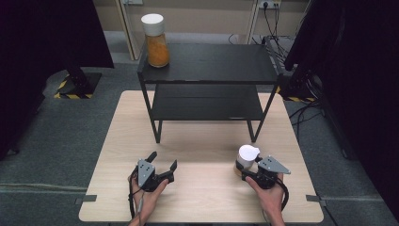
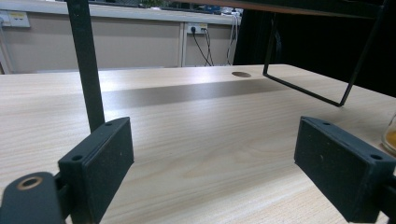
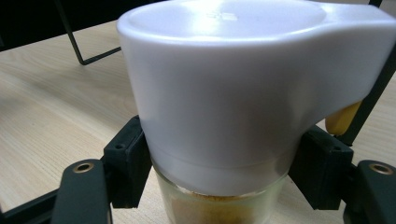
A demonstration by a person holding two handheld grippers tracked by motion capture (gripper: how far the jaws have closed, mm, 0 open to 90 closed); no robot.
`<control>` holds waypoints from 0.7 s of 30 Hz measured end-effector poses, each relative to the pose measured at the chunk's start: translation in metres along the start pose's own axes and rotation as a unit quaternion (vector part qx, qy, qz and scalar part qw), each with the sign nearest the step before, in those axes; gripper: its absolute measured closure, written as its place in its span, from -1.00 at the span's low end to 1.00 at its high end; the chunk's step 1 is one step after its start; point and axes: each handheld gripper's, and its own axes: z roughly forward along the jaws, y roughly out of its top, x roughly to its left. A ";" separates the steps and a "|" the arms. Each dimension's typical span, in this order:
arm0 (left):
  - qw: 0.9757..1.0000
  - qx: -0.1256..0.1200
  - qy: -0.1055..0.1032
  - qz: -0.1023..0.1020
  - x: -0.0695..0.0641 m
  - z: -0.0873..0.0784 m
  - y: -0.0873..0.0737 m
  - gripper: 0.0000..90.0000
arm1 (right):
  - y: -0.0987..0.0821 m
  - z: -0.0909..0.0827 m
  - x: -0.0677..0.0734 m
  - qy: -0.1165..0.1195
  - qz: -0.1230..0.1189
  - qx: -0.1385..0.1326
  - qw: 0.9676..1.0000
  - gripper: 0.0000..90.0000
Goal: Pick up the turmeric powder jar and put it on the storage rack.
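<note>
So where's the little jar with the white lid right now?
In the high view the little jar stands on the wooden table, near its right front, gripped in the right claw, in front of the black shelf.

The left gripper rests low in the left hand, jaws spread wide with nothing between. The right gripper, held by the right hand, has its jaws clamped.

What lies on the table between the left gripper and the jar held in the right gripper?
Nothing: in the high view, bare wood separates the left gripper from the jar clamped by the right gripper.
</note>
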 end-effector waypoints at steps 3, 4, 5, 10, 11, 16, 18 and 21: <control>1.000 0.000 0.000 0.001 0.000 0.000 0.000 -0.75 | 0.000 0.000 0.002 -0.004 -0.004 0.000 1.000 -0.32; 1.000 0.000 0.000 0.001 0.000 0.000 0.000 -0.75 | 0.000 0.000 0.003 -0.005 -0.004 -0.001 1.000 -0.32; 1.000 0.000 0.000 0.001 0.000 0.000 0.000 -0.75 | 0.000 0.000 0.003 -0.006 -0.004 -0.001 1.000 -0.32; 1.000 0.000 0.000 0.001 0.000 0.000 0.000 -0.75 | -0.001 -0.002 0.006 -0.011 -0.003 -0.003 1.000 -0.32; 1.000 0.000 0.000 0.001 0.000 0.000 0.000 -0.75 | -0.002 -0.003 0.006 -0.011 -0.003 -0.004 1.000 -0.31; 1.000 0.000 0.000 0.000 0.000 0.000 0.000 -0.75 | 0.000 -0.010 0.009 -0.014 -0.002 -0.018 1.000 -0.31; 1.000 0.000 0.000 0.001 0.000 0.000 0.000 -0.75 | 0.002 -0.015 0.010 -0.015 -0.003 -0.028 0.999 -0.31; 1.000 0.000 0.000 0.000 0.000 0.000 0.000 -0.75 | 0.007 -0.023 0.012 -0.019 -0.007 -0.043 0.999 -0.31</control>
